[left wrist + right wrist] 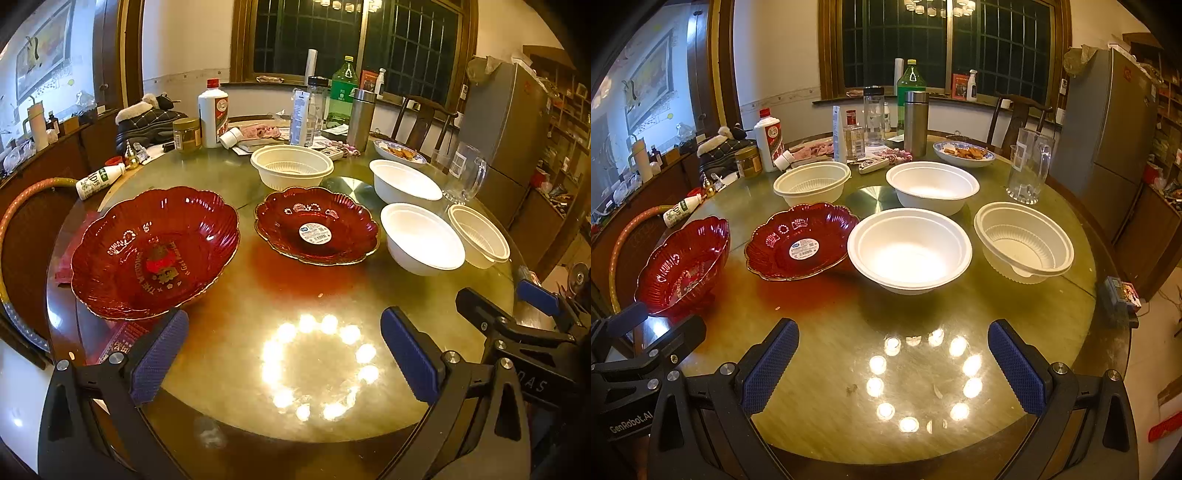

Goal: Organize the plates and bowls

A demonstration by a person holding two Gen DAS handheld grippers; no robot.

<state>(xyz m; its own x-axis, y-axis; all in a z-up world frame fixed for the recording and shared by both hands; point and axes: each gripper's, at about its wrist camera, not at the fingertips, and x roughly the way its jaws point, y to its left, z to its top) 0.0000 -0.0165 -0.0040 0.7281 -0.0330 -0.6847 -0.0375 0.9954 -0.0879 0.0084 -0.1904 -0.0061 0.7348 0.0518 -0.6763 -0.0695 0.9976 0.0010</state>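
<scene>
I am looking down at the big round table (827, 325), and I think my job has not started yet. Nothing is stacked. All the dishes sit apart from each other, spread across the middle of the frame.

The biggest is the deep red bowl (155, 251), at the left in both views. Gold writing inside it says "THE WEDDING", and more words beside it are too small for me to read. Next to it, nearer the middle, is the flat red plate (317, 225). It has a round white sticker in its middle, but I cannot read the print on it.

Then come four white bowls. Two are smooth white bowls (910, 251), one near the middle and one behind it. Two are ribbed white bowls (1023, 242), one at the right and one at the upper left of the group. I guess like should go into like, so all of that is left to do.

My left claw (284, 354) is at the bottom of its own view, spread wide with nothing in it, above bare table. My right claw (894, 369) is the same, wide and empty. In the right view, "GenRobot.AI" is written on the black frame at the lower left.

Far back stand bottles; a small white bottle (99, 181) lies on its side with green letters I cannot make out.
</scene>
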